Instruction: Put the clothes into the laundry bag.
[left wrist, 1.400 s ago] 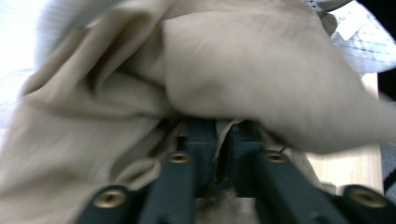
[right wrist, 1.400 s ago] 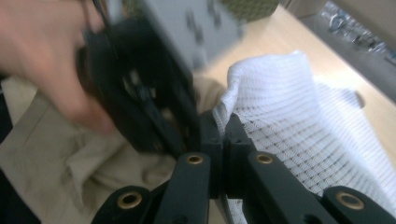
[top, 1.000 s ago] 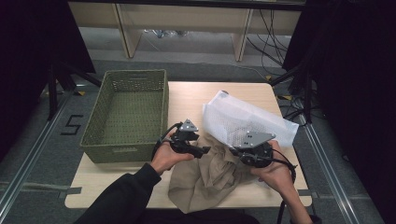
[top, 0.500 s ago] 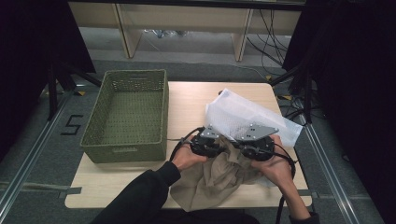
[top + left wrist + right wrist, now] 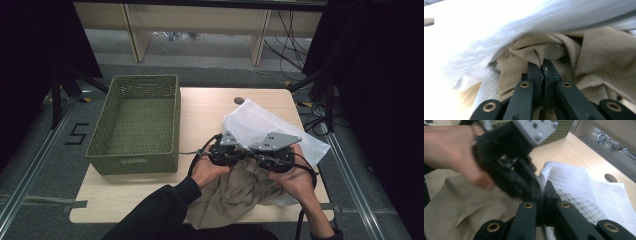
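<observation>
Jaws of left gripper [image 5: 543, 71] clenched on beige garment [image 5: 596, 62]; right gripper [image 5: 543, 186] pinching white mesh bag [image 5: 584, 192]; bagging apparently just begun.

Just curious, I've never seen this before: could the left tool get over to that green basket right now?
Probably not right away. The left tool is shut on the beige cloth, so it would drag that along. Otherwise the table between it and the green basket looks free.

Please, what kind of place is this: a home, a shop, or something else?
Probably a lab set up for recording: a bare wooden table between black curtains, cables on the floor, and a hand-held left gripper with its own camera.
</observation>
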The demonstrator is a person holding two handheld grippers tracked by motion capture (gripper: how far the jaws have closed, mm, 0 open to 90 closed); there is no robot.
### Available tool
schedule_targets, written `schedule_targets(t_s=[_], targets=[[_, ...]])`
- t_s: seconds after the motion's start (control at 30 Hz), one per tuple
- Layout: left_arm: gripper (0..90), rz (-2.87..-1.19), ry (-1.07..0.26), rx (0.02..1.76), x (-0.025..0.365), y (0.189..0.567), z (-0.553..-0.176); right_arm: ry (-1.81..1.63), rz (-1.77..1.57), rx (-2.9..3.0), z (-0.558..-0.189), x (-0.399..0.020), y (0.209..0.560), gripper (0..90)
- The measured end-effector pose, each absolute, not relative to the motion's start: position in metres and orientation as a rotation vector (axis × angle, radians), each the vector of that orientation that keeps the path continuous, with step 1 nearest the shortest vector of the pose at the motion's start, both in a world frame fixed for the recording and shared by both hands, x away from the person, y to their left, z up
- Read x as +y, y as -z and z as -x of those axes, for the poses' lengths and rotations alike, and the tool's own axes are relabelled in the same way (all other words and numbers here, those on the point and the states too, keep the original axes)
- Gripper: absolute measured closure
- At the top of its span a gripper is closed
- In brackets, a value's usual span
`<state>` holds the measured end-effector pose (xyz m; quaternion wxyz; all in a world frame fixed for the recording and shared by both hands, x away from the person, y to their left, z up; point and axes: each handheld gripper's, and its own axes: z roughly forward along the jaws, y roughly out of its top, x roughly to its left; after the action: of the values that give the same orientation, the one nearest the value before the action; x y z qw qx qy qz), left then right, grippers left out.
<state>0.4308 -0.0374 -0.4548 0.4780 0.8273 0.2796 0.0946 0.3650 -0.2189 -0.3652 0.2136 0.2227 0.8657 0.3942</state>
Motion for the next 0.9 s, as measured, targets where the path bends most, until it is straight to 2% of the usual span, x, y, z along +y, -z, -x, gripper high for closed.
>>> schedule_targets(t_s=[0.1,0.2,0.27,0.43,0.63,0.77,0.8,0.87,0.9], targets=[[75.9,-2.031,-0.176,0.68,-0.032,0.461,-0.431,-1.072,-0.617,2.425,-0.361,-0.221,0.373,89.8],[55.6,-2.003,-0.159,0.705,-0.02,0.452,-0.425,-1.054,-0.627,2.448,-0.361,-0.221,0.38,89.8],[46.1,-1.972,-0.144,0.729,-0.005,0.446,-0.423,-1.049,-0.633,2.457,-0.36,-0.221,0.383,89.8],[32.5,-1.995,-0.061,0.712,0.022,0.446,-0.408,-1.038,-0.629,2.457,-0.359,-0.221,0.383,89.8],[18.5,-2.088,-0.035,0.63,0.015,0.462,-0.381,-1.03,-0.63,2.462,-0.358,-0.221,0.382,89.8],[17.6,-2.167,-0.037,0.624,-0.004,0.479,-0.376,-1.025,-0.629,2.468,-0.357,-0.22,0.382,89.8],[22.0,-2.195,-0.056,0.589,-0.008,0.481,-0.377,-1.024,-0.635,2.471,-0.356,-0.22,0.382,89.8],[53.9,-2.217,-0.136,0.575,-0.017,0.483,-0.376,-1.022,-0.619,2.476,-0.356,-0.22,0.383,89.9],[64.0,-2.175,-0.146,0.627,-0.023,0.484,-0.376,-1.024,-0.612,2.473,-0.357,-0.22,0.383,89.8]])
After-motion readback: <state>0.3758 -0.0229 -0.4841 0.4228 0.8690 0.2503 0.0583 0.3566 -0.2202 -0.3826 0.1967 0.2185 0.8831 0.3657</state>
